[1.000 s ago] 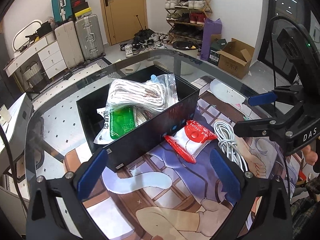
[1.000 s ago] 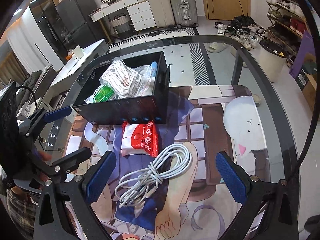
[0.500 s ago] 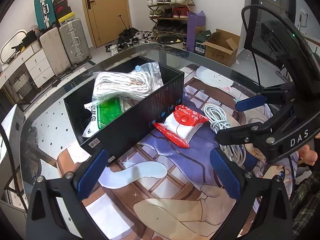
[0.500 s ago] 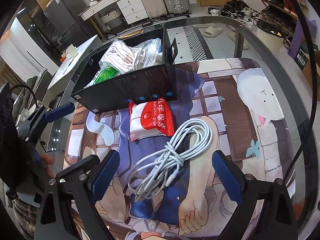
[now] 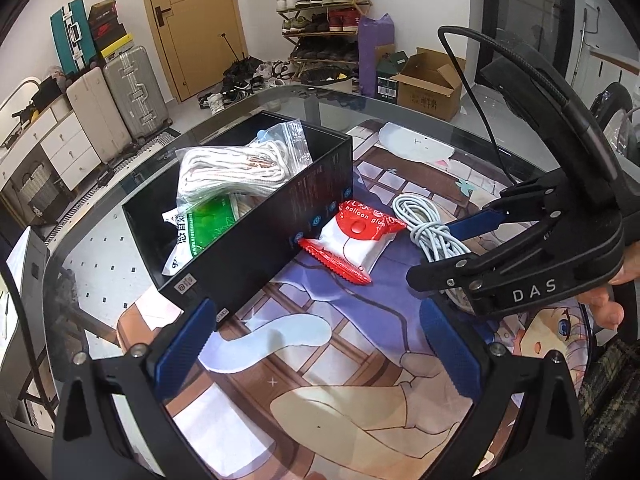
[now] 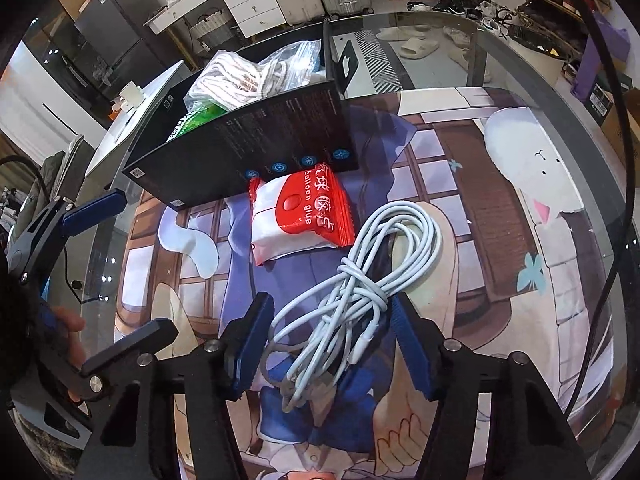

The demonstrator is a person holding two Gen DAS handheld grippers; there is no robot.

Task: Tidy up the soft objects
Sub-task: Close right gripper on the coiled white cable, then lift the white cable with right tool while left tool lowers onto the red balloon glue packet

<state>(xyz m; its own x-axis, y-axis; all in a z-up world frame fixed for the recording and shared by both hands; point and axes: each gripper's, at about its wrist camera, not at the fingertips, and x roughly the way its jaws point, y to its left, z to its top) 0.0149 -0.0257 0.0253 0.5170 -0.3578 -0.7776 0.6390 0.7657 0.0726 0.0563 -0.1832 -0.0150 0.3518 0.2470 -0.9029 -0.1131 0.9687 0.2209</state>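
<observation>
The coiled white cable [image 6: 360,280] lies on the printed mat [image 6: 480,240] of the glass desk [image 6: 520,40], just beside the red balloon-glue packet [image 6: 300,216], which touches the front wall of the black box [image 6: 260,136]. The bundle's long axis runs away from the right claw [image 6: 332,344], angling up to the right, and its knotted waist sits directly between the pads. The jaws have just been closing and now stand about half open; the right pad looks to touch the strands, the left shows a gap, so no firm hold yet. The right hand is clearly nearer. The left claw [image 5: 320,352] hovers wide open and empty over bare mat. Only the left view shows the box's contents plainly: a bagged rope [image 5: 240,168] and a green packet [image 5: 204,228].
</observation>
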